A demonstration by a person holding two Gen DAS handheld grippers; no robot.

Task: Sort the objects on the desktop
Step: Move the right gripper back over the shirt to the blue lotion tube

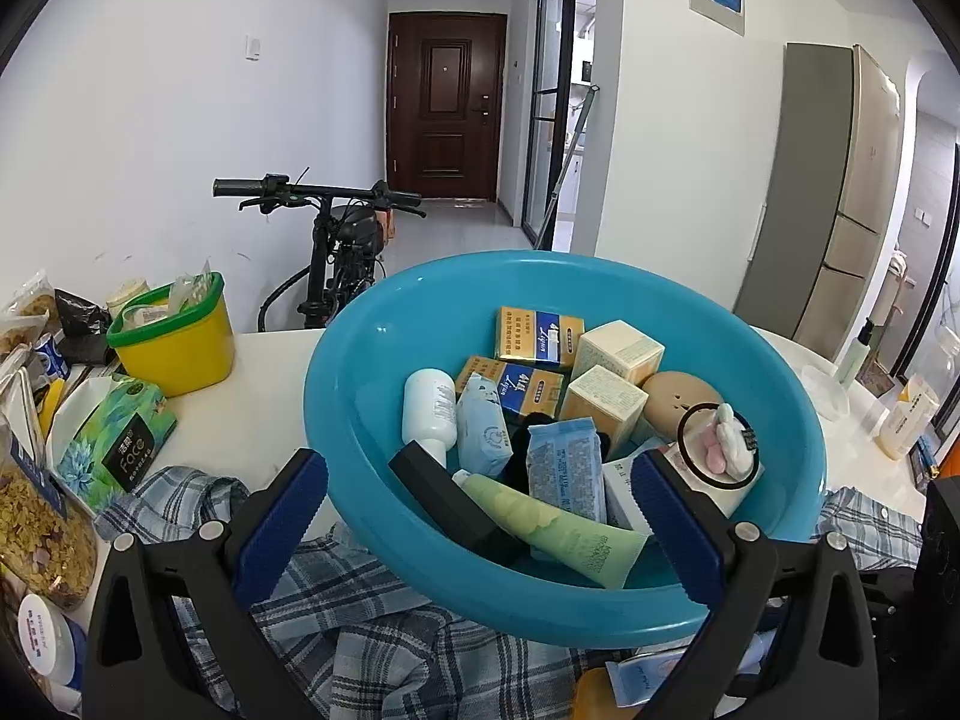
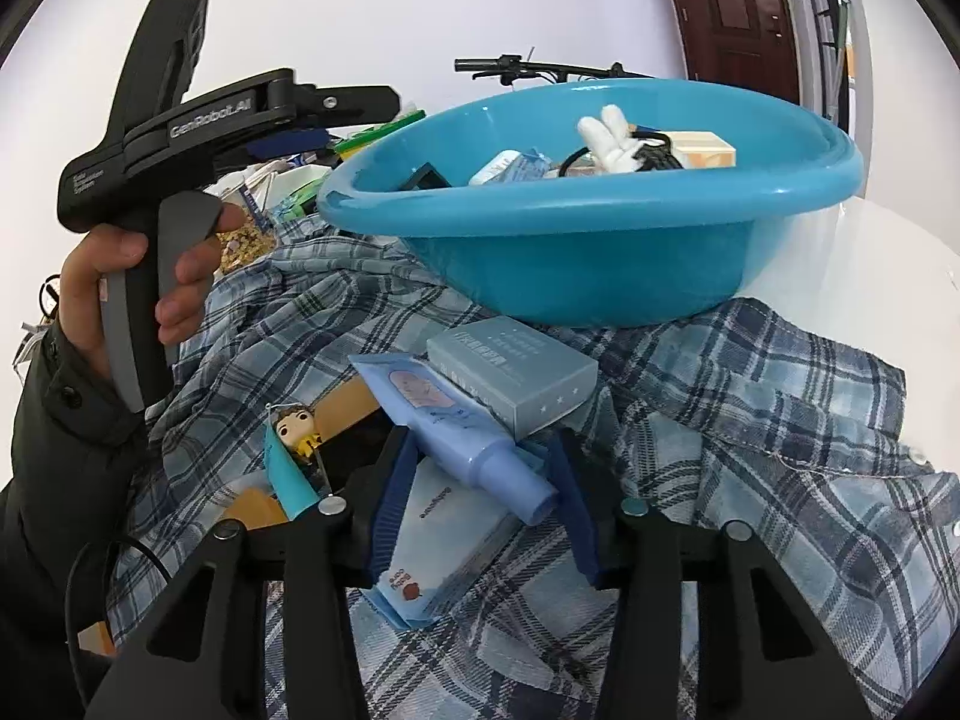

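A light-blue tube [image 2: 468,450] lies on the plaid shirt [image 2: 750,420] just in front of the blue basin [image 2: 600,222], between the right gripper's [image 2: 480,510] blue pads; whether the pads press on it cannot be told. That gripper tilts downward. The left gripper [image 1: 480,516], held up in a hand [image 2: 138,276] by its handle, angles down with fingers spread wide on either side of the basin's near rim, gripping nothing.

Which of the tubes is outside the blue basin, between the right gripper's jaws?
The light blue tube, lying on the plaid shirt with its cap toward the camera. The pale green tube lies inside the basin.
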